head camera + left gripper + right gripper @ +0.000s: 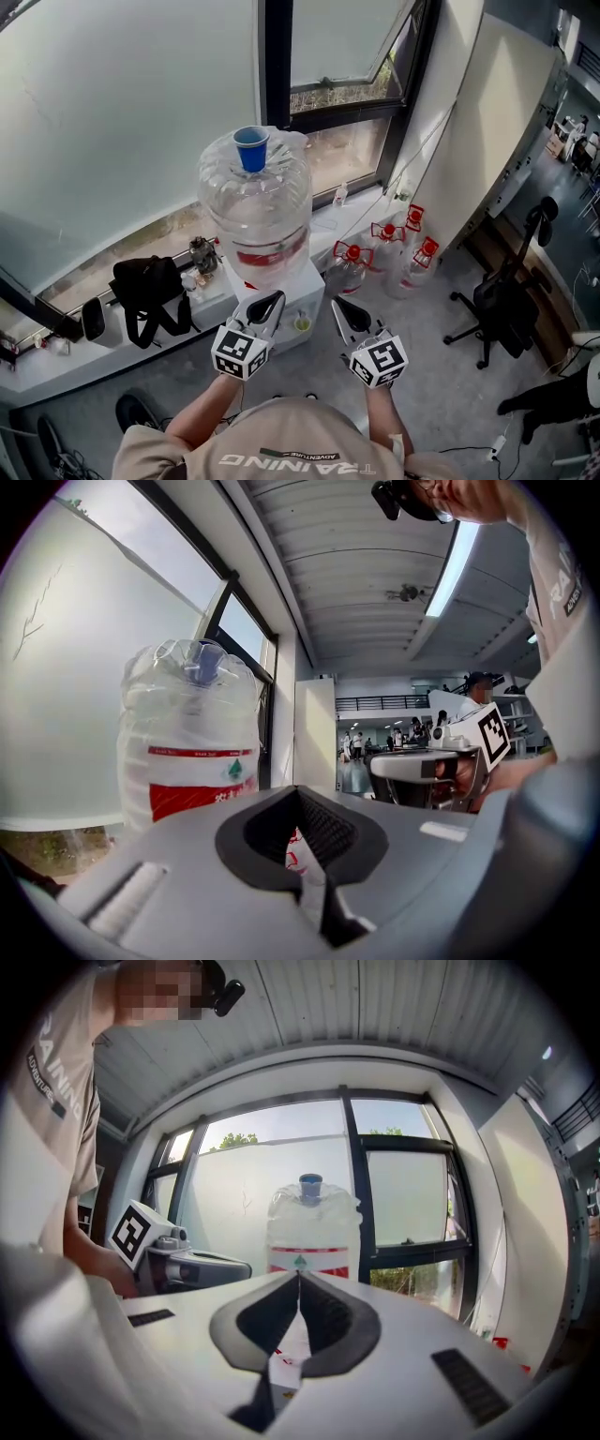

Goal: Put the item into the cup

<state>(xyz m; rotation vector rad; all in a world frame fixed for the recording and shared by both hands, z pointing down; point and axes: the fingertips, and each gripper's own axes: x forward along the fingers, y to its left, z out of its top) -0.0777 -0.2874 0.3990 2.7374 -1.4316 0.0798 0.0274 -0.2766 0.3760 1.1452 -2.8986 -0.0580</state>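
Left gripper (272,303) and right gripper (342,309) are both hovering with jaws closed and empty, low in front of the large clear water jug (255,211), whose top is carrying the small blue plastic cup (251,148) upright, slightly nearer the left one.

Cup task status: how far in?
Done: nothing visible; the blue cup sits atop the water bottle with no item showing inside. In hand: nothing; left gripper and right gripper are both shut and empty, short of the bottle. Left: grasp an item and drop it in the cup.
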